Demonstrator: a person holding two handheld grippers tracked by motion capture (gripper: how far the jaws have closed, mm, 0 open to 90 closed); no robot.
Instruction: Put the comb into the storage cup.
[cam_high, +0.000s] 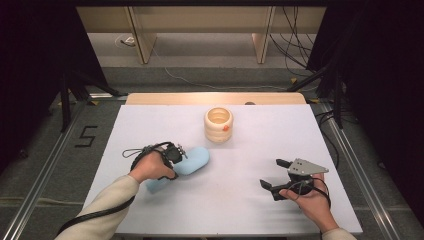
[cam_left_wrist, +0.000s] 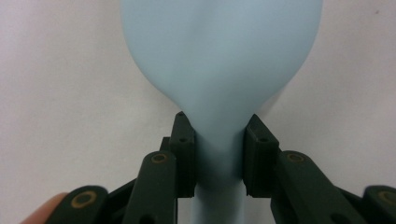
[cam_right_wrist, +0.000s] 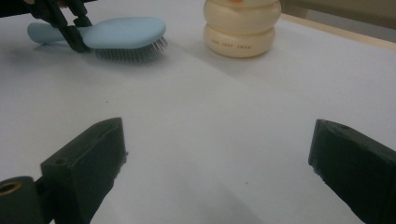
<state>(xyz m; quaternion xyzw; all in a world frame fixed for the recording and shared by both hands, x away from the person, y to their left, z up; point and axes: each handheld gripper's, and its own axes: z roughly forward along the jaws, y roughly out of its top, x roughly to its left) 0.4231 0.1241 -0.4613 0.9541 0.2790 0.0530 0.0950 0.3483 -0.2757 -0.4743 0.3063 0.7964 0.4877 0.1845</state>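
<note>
1. My left gripper (cam_left_wrist: 219, 161) is clamped on the neck of the pale blue hairbrush (cam_high: 192, 161), both pads pressing the narrow part where handle meets head; the brush lies bristles down on the white table (cam_high: 250, 200), left of centre.

2. My right gripper (cam_high: 275, 176) rests low at the near right with jaws spread wide and nothing between them (it idles well apart from the brush).

3. The brush's long axis runs from the handle end near my left hand (cam_high: 150, 167) up and rightward, its head pointing toward the cream ribbed holder (cam_high: 218, 124) that stands upright at the far centre.

4. That line matters most, I judge: the holder's open mouth sits just beyond the brush head, so the left arm is the nearer one, and the brush would need tipping upright to go in
</note>
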